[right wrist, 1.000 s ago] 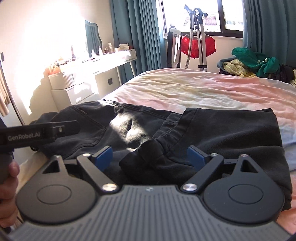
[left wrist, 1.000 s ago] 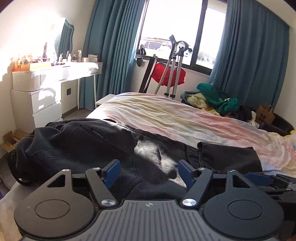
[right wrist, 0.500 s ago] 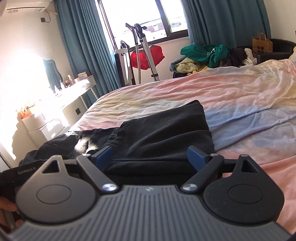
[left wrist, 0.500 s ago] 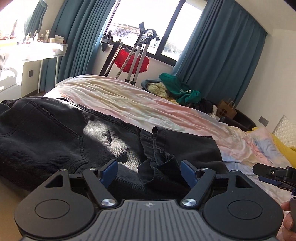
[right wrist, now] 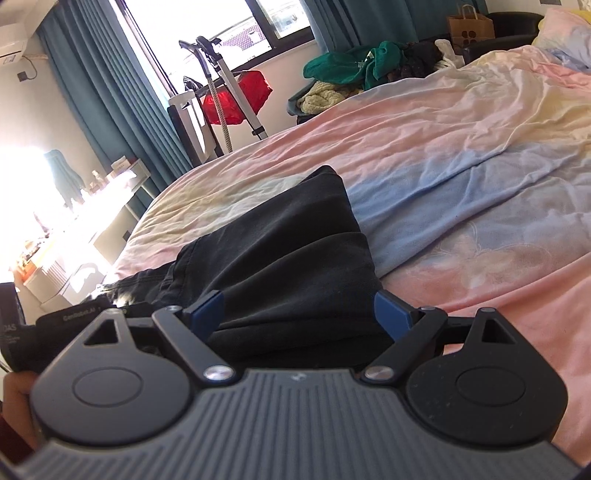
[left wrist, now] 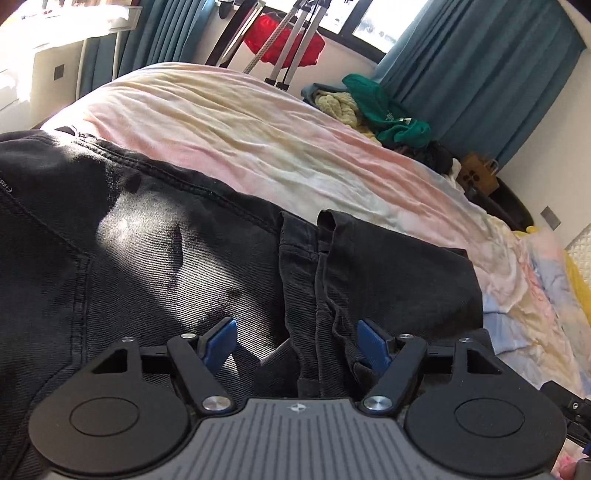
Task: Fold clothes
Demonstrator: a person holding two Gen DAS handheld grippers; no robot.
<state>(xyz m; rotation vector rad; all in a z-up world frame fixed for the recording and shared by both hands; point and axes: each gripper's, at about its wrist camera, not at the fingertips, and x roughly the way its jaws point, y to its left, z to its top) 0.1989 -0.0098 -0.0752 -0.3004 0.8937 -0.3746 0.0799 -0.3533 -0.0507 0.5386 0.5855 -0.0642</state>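
One bed [left wrist: 258, 122] carries the black jeans [left wrist: 129, 258], spread flat for folding. Left gripper [left wrist: 295, 341] straddles the bunched hem, jaws closing, not yet pinching. Right gripper [right wrist: 299, 314] hovers released over the folded leg end.

The jeans [left wrist: 155, 266] lie spread on the bed [left wrist: 258, 140] along its near edge, their folded leg end [right wrist: 295, 258] to the right. Beyond the bed's far side a heap of clothes [right wrist: 351, 70] sits under the window [right wrist: 221, 33], a clothes stand [right wrist: 221, 88] to its left.
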